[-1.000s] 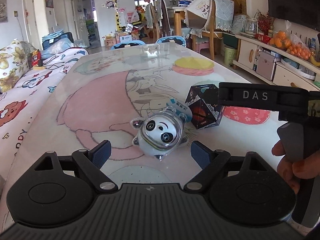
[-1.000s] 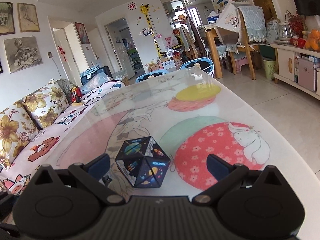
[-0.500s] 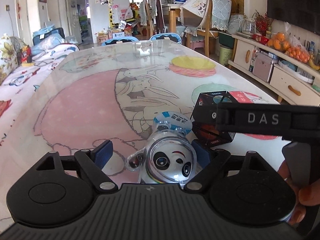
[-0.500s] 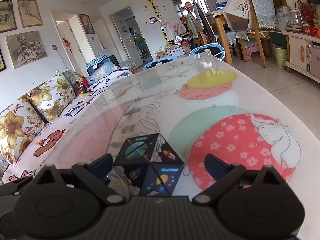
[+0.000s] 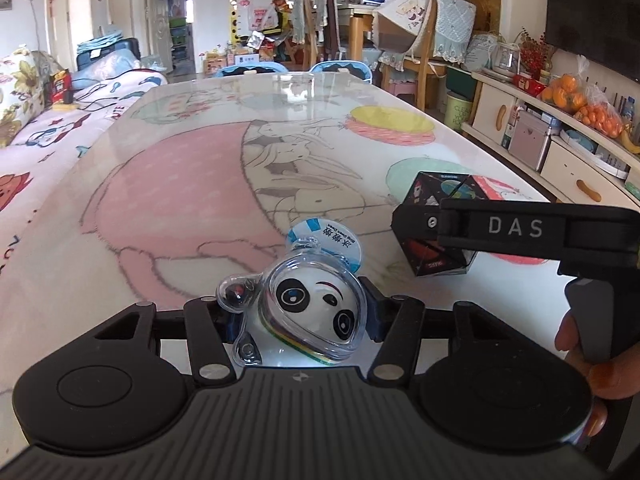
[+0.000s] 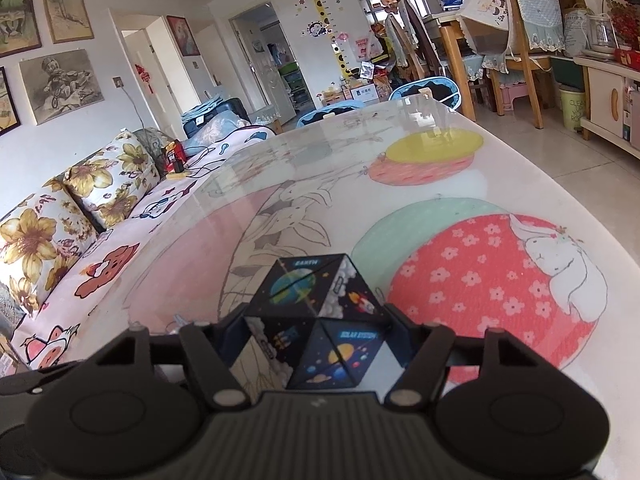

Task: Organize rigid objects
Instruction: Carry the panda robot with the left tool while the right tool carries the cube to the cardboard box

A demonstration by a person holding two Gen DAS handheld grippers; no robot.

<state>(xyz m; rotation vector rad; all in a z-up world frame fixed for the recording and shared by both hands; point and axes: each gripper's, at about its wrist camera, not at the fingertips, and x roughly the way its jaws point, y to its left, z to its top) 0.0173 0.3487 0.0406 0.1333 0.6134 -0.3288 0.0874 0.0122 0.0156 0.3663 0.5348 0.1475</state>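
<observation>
Floral sofa (image 6: 60,236) beside cartoon-print table (image 6: 460,168)

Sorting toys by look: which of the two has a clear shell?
The panda figure, in the left gripper. The space cube in the right gripper is opaque and dark.

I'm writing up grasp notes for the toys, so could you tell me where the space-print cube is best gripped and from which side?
Grip the space-print cube across its two outer side faces, coming in low and level from its near side, as the right gripper does now. It sits corner-forward on the table, so those flat opposite faces probably seat the fingers best; its corners and diagonal seams likely would not.
</observation>
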